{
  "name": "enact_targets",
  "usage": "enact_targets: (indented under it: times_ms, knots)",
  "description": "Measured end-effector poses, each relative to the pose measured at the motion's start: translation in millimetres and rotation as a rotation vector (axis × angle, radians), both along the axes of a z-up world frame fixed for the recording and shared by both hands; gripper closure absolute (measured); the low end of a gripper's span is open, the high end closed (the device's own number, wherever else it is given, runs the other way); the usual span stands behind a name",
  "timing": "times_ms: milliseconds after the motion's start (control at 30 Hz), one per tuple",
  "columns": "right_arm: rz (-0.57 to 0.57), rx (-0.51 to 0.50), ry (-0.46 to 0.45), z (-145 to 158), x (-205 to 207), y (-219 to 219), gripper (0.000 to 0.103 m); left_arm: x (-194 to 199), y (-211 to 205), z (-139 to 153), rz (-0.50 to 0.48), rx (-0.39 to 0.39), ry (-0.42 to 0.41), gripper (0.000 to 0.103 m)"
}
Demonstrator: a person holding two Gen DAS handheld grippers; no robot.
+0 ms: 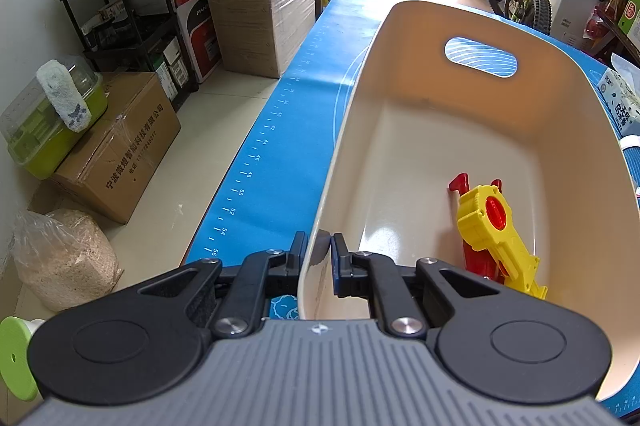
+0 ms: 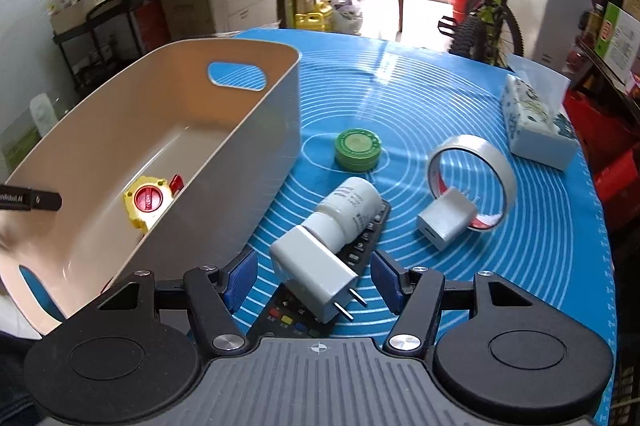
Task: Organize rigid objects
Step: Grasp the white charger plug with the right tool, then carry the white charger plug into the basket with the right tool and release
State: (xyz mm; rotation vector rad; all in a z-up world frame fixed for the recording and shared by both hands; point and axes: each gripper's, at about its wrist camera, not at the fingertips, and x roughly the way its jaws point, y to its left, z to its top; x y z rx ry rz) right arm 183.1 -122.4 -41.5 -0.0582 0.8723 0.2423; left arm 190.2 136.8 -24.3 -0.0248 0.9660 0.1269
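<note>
We're clamping the left gripper (image 1: 319, 246) tight on the near rim of the beige bin (image 1: 460, 130), a yellow toy (image 1: 496, 226) lying inside. Our right gripper (image 2: 314, 276) is hanging wide around a white charger (image 2: 314, 276), seemingly not touching it, on the tabletop (image 2: 540, 266).

A big cream bin (image 2: 224, 146) stands on the blue table (image 2: 540, 266). A yellow and red toy (image 1: 496, 238) lies inside it. Beside the bin lie a white plug (image 2: 316, 274) on a black remote (image 2: 360, 250), a white bottle (image 2: 348, 210), a green tin (image 2: 357, 149), another plug (image 2: 446, 222) and a tape roll (image 2: 480, 162).
</note>
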Motion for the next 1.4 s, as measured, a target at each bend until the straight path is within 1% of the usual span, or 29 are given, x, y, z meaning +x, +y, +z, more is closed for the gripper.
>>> enact_targets:
  times_ms: [167, 233, 267, 300, 500, 667, 700, 733, 767, 800, 933, 1067, 1233, 1400]
  knots:
    - [0.043, -0.028, 0.021, -16.1, 14.9, 7.4, 0.034, 0.0, 0.2, 0.0, 0.0, -0.001, 0.0, 0.089]
    - [0.051, -0.042, 0.029, -21.8, 18.4, 8.8, 0.04, 0.1, -0.1, 0.0, 0.0, 0.0, 0.0, 0.089]
    - [0.056, -0.049, 0.034, -24.0, 19.5, 9.6, 0.046, 0.0, -0.1, 0.0, 0.0, 0.0, 0.0, 0.089]
    - [0.062, -0.05, 0.034, -25.2, 19.6, 9.9, 0.047, 0.0, -0.1, 0.0, 0.0, 0.0, 0.0, 0.089]
    - [0.097, -0.062, -0.003, -25.9, 9.2, 8.9, 0.047, 0.0, 0.4, -0.1, 0.0, 0.001, 0.0, 0.089]
    - [0.101, -0.057, -0.004, -22.5, 3.8, 8.0, 0.049, 0.0, -0.1, 0.0, 0.0, 0.0, 0.0, 0.089]
    - [0.095, -0.061, -0.008, -22.6, 3.5, 7.8, 0.058, 0.1, 0.0, 0.0, 0.0, 0.0, 0.0, 0.089]
    - [0.085, -0.074, -0.017, -22.1, 2.7, 7.5, 0.065, 0.1, 0.0, 0.0, 0.001, -0.001, 0.0, 0.089]
    - [0.075, -0.056, -0.013, -21.2, 3.0, 4.8, 0.067, 0.1, -0.2, 0.0, 0.0, 0.0, 0.0, 0.089]
    - [0.068, -0.036, -0.001, -21.4, 4.3, 2.2, 0.067, 0.0, -0.2, 0.0, 0.0, 0.0, 0.0, 0.089]
    - [0.074, -0.042, -0.017, -23.5, 0.9, 1.5, 0.067, 0.1, 0.0, 0.0, 0.0, -0.001, 0.0, 0.089]
    - [0.048, -0.016, -0.029, -19.6, -3.6, -1.5, 0.067, -0.5, -0.1, 0.0, 0.001, 0.002, 0.0, 0.089]
    - [0.028, -0.002, -0.065, -4.0, -12.6, -4.3, 0.067, -0.9, -0.3, 0.1, 0.002, 0.001, 0.001, 0.089]
    - [0.018, -0.014, -0.092, 17.8, -14.0, -3.6, 0.067, -0.8, -0.5, 0.1, 0.003, 0.0, 0.001, 0.089]
